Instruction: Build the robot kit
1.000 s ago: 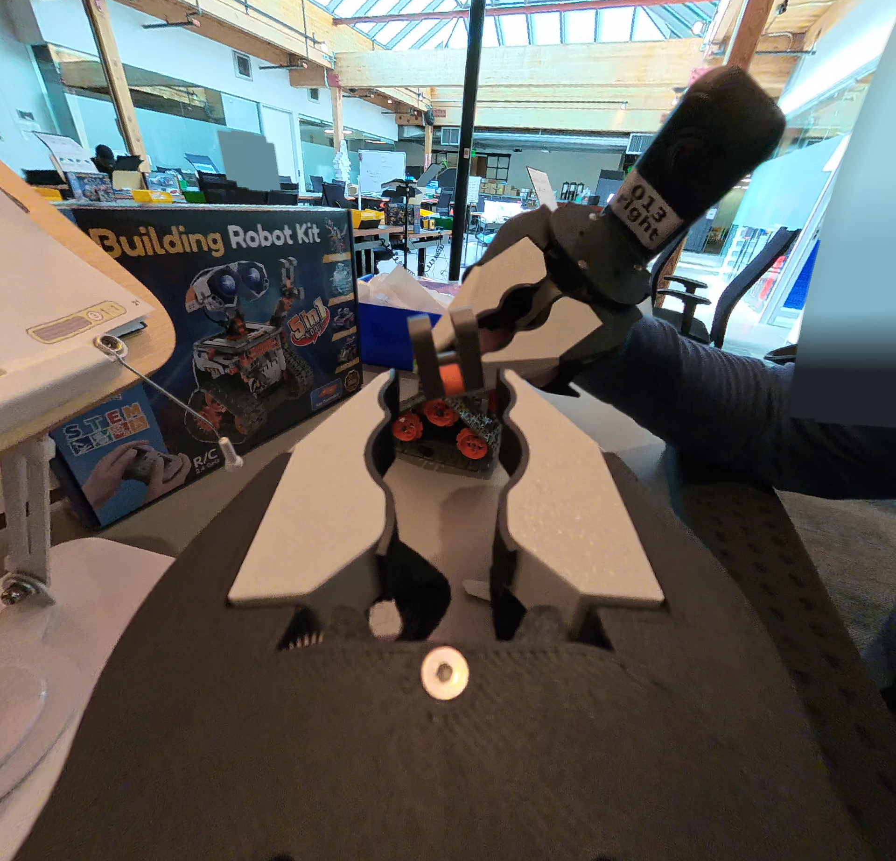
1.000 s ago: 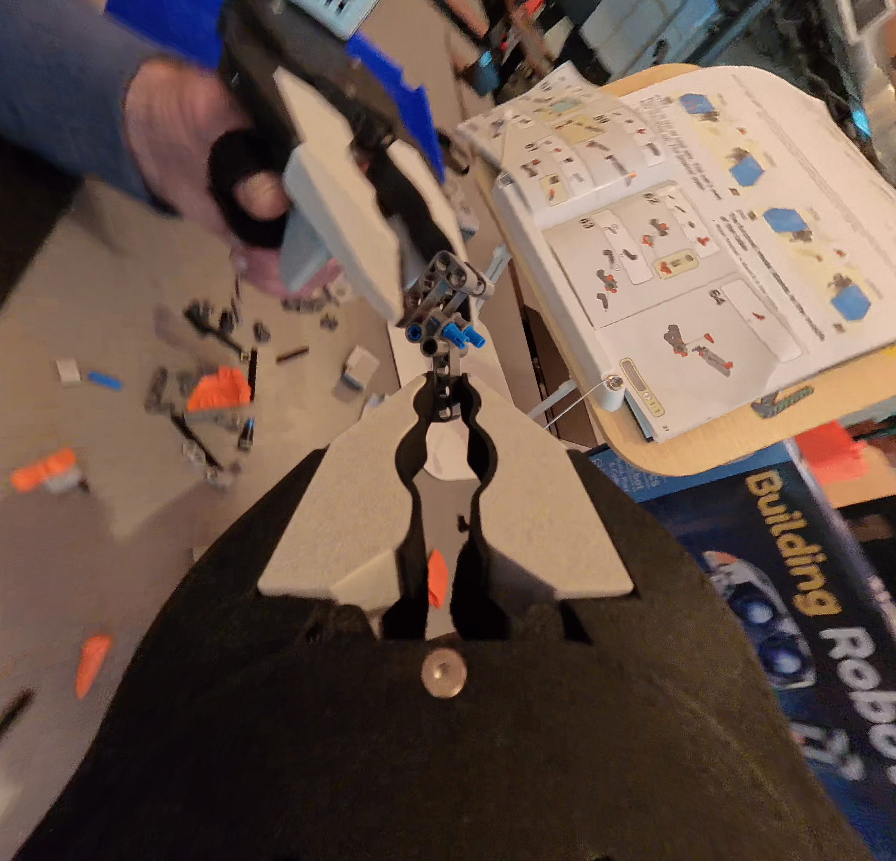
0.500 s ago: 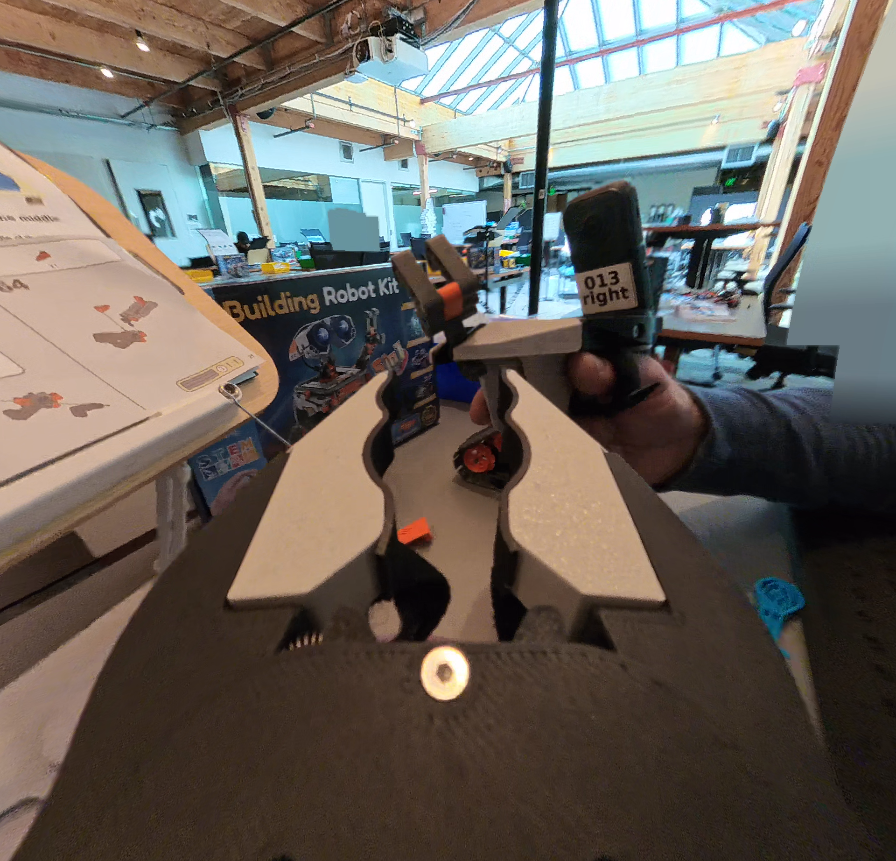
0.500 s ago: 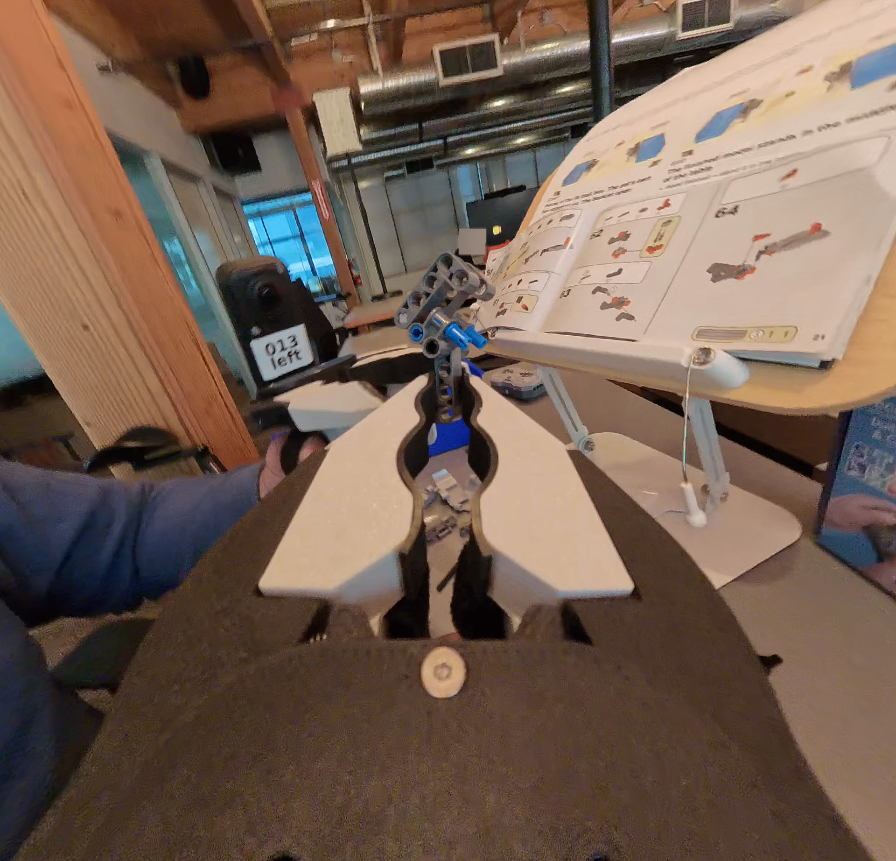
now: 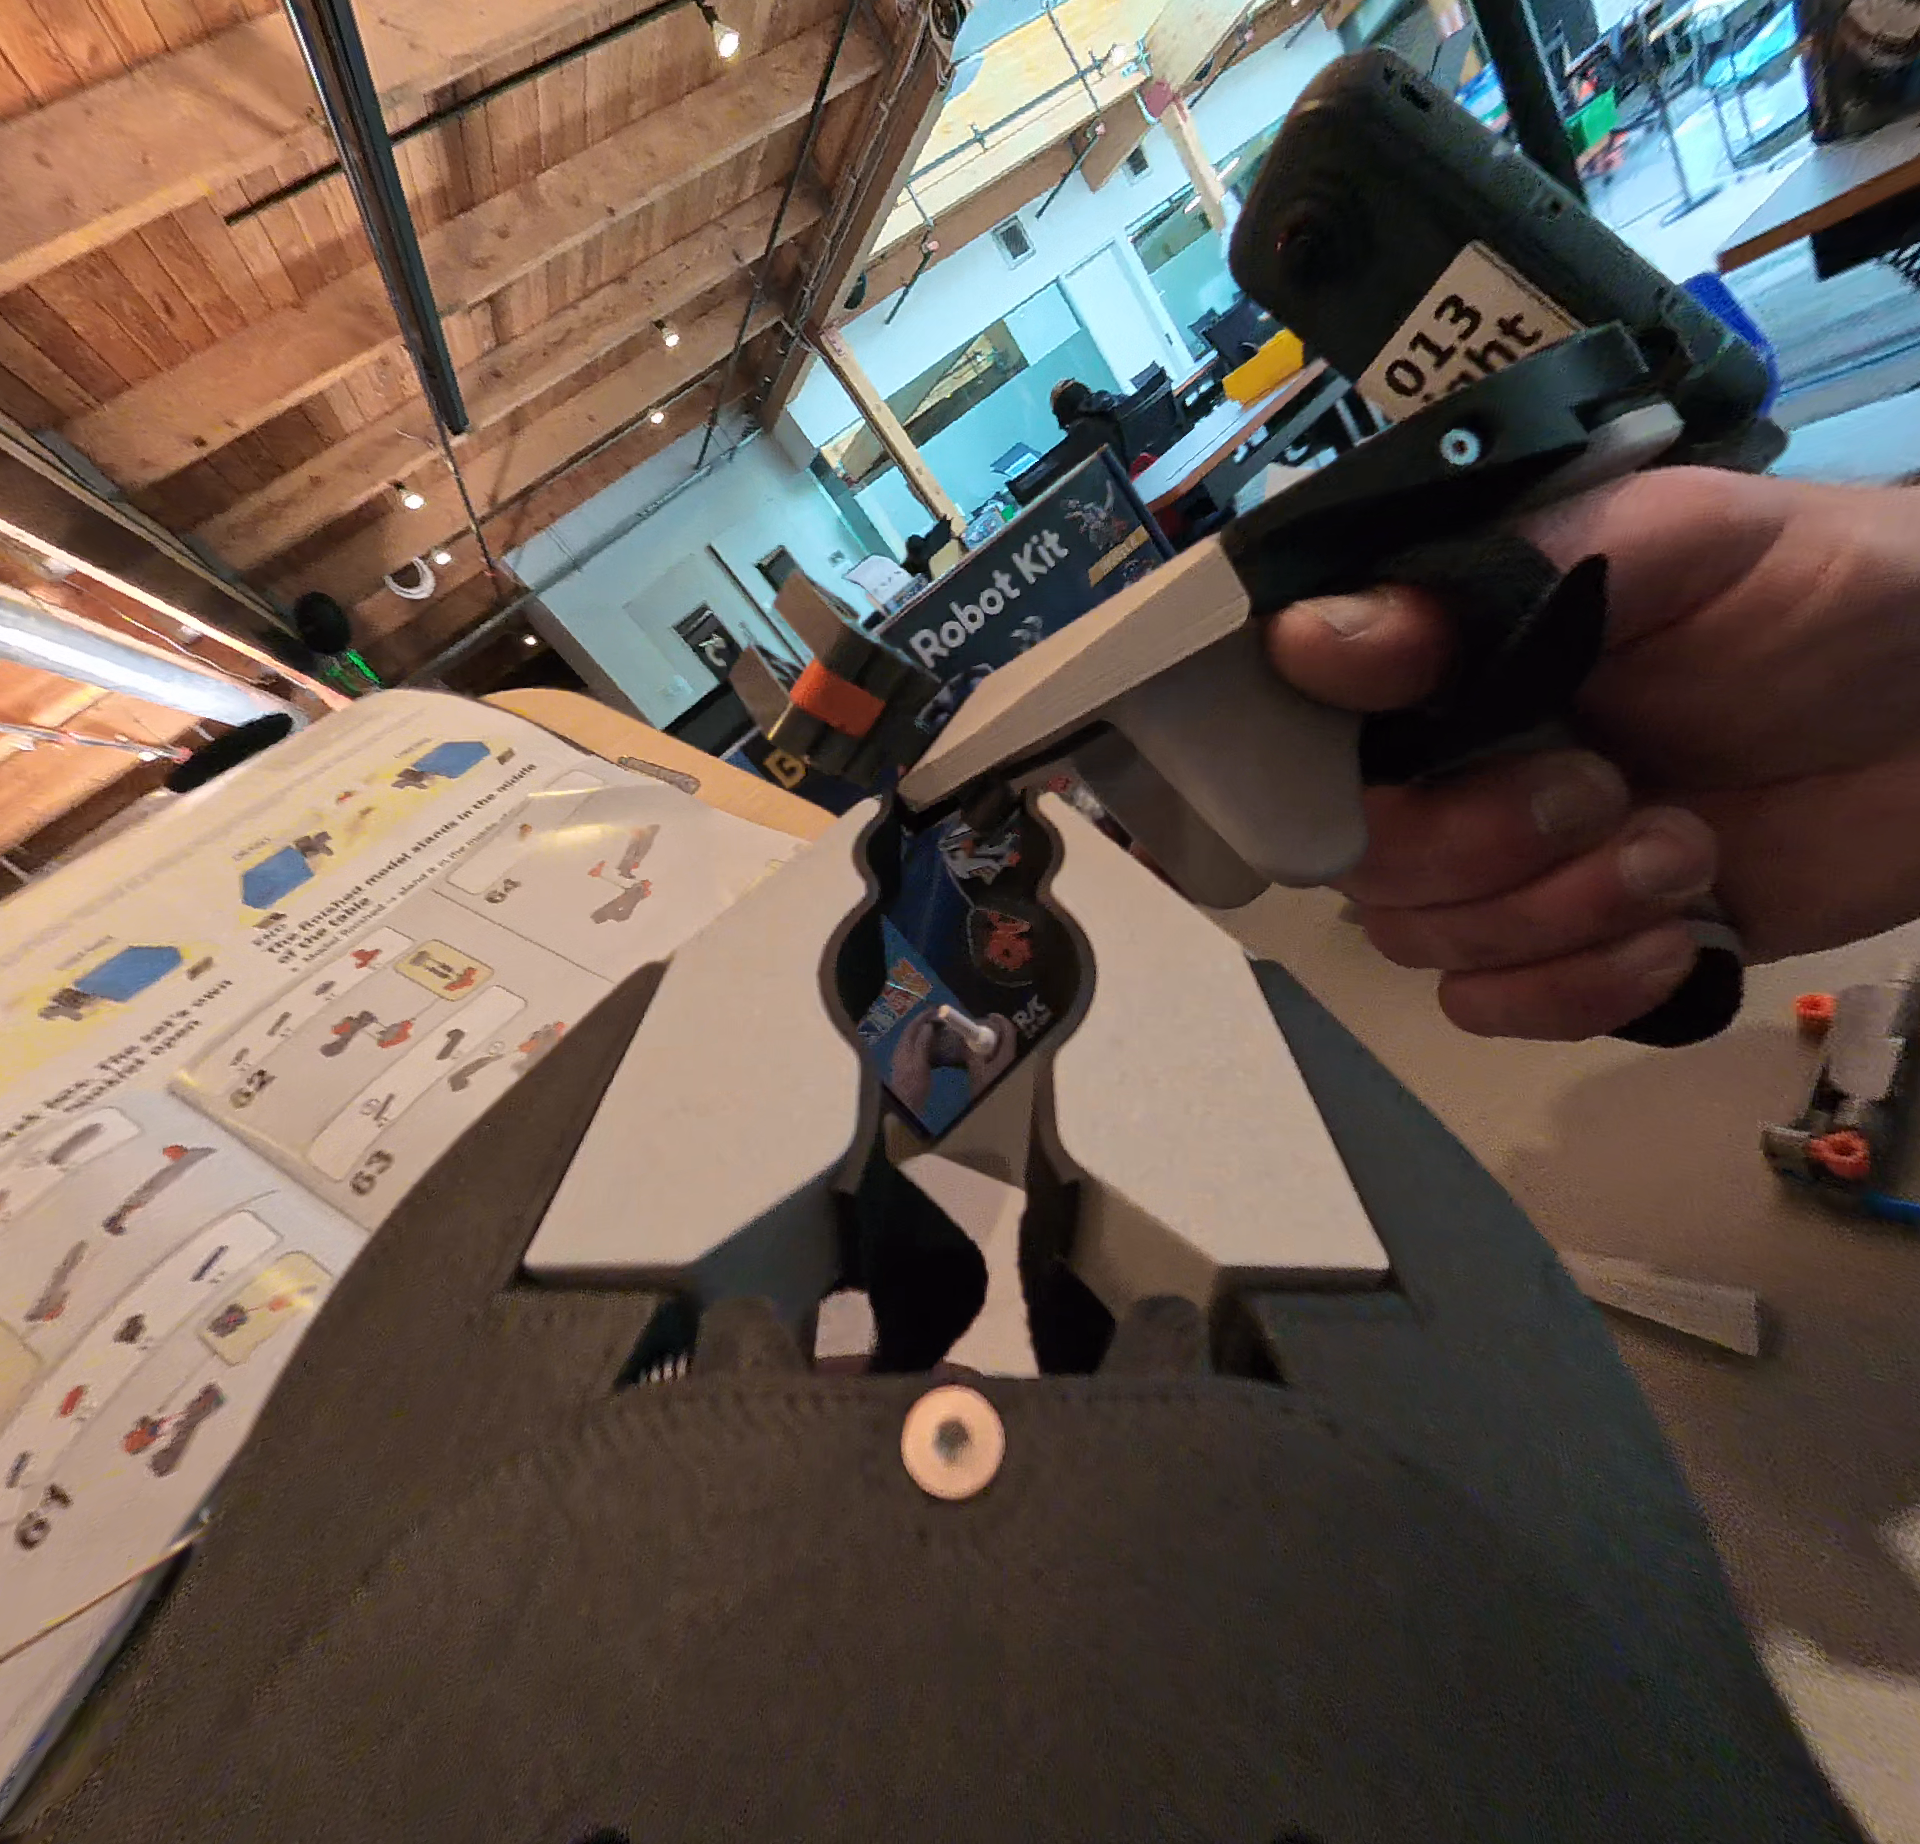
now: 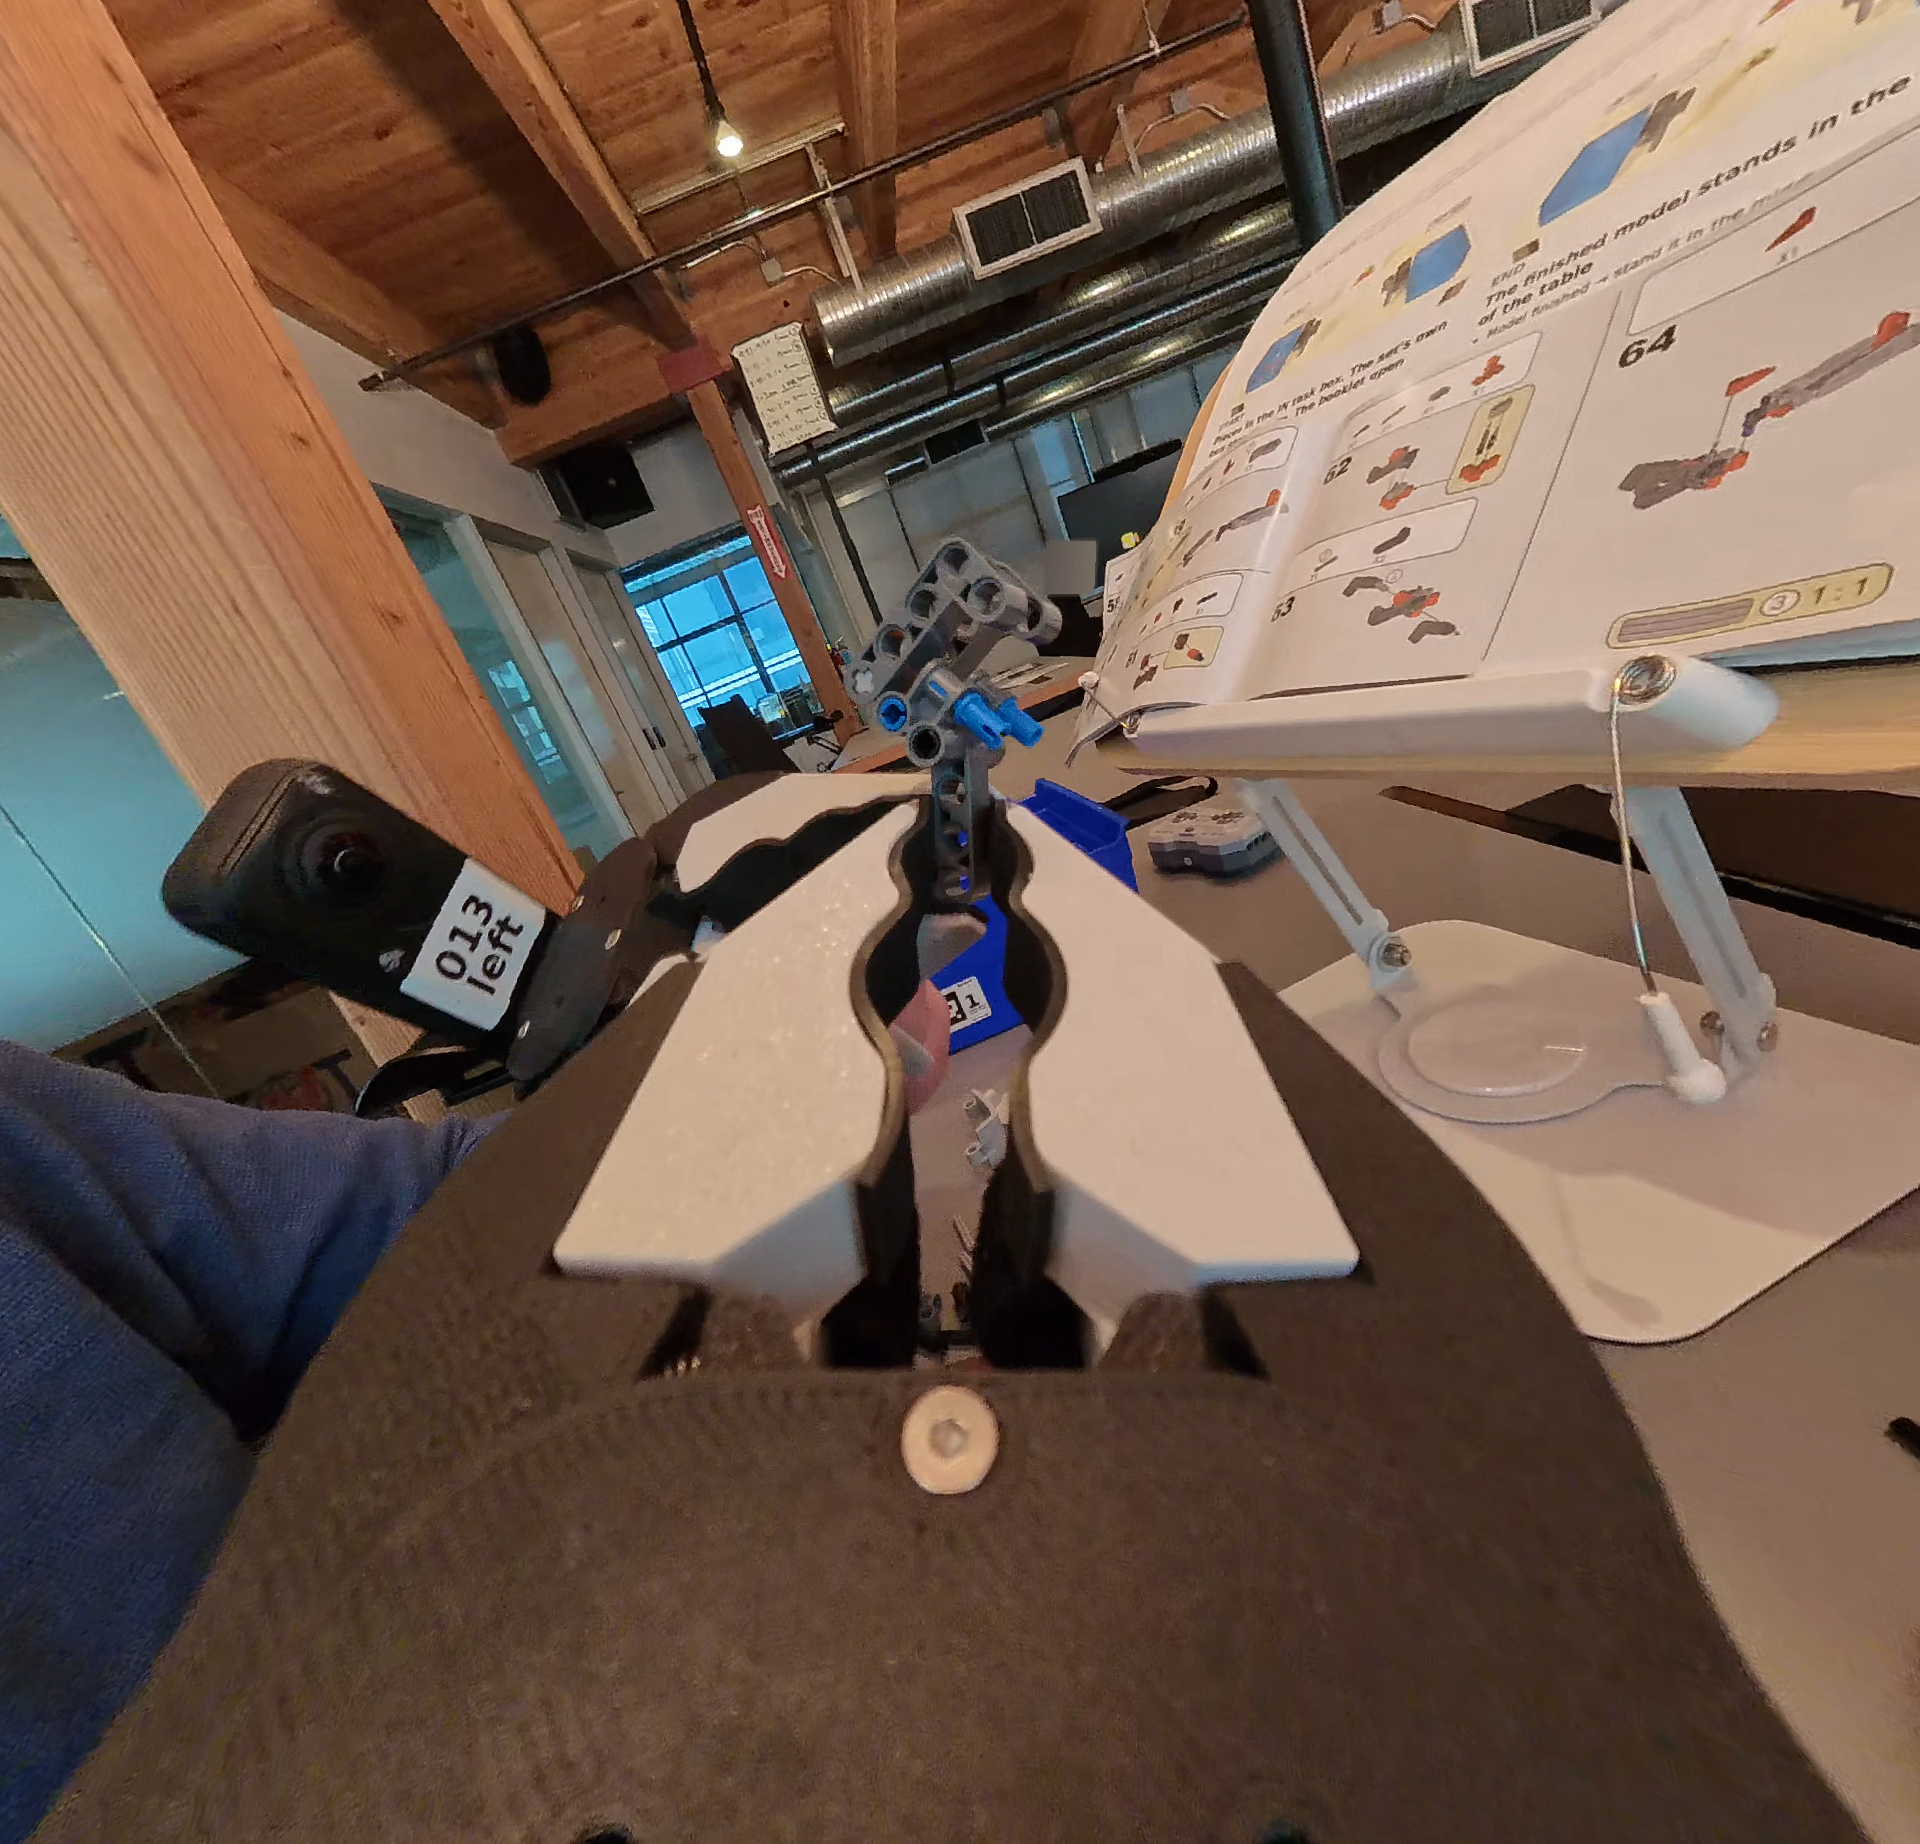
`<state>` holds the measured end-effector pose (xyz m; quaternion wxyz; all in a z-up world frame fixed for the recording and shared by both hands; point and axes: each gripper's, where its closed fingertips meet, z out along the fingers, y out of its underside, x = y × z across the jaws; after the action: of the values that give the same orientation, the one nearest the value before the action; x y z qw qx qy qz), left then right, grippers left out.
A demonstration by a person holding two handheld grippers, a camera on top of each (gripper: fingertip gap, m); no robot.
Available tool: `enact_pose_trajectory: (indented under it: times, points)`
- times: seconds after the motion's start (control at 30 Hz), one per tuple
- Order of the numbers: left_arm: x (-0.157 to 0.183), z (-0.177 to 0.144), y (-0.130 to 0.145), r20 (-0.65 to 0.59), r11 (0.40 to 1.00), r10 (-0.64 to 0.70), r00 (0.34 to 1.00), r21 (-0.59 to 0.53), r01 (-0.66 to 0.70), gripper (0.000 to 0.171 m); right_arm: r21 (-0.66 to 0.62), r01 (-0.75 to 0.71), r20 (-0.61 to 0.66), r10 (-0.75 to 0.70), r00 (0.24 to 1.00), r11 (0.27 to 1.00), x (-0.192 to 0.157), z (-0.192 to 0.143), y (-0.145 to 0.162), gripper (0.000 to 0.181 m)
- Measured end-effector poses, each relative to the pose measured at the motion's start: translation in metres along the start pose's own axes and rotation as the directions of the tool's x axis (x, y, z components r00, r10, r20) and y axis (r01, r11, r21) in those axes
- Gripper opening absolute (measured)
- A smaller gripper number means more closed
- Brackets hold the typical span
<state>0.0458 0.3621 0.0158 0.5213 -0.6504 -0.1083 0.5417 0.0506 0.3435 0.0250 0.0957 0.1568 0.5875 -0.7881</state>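
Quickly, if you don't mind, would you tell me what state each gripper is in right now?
Left gripper: open, holding nothing.
Right gripper: shut on a grey brick assembly with blue pins.

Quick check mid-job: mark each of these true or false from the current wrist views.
1. The right gripper is shut on a grey building-block assembly with blue pins. True.
2. The left gripper holds an orange piece. False: its jaws are apart and nothing sits between them.
3. The instruction booklet lies open on a tilted stand. True.
4. The blue bin sits on top of the booklet. False: it stands on the table behind the right gripper.
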Motion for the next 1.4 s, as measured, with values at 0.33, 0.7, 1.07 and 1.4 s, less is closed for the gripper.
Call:
enact_pose_trajectory:
  times: [0.33,0.7,1.07,1.4]
  points:
    - [-0.004,-0.004,0.0,0.058,0.988,0.152,0.987,-0.036,-0.15,0.011,-0.002,-0.002,-0.059,0.001,0.998,1.0,-0.002,0.0,0.0,0.011]
    - [-0.001,-0.006,0.007,-0.023,0.991,0.117,0.993,-0.058,-0.118,0.009,-0.11,0.073,-0.036,-0.077,0.996,0.991,0.001,-0.001,0.007,0.011]
    - [-0.005,-0.01,0.013,-0.148,0.996,-0.081,0.986,-0.047,0.074,0.007,-0.201,0.105,-0.012,-0.11,0.994,0.974,0.01,-0.007,0.012,0.014]
    - [0.028,-0.019,0.012,-0.37,0.996,-0.075,0.926,-0.064,0.055,0.008,-0.221,0.128,0.152,-0.095,0.984,0.967,-0.008,-0.017,0.0,0.058]
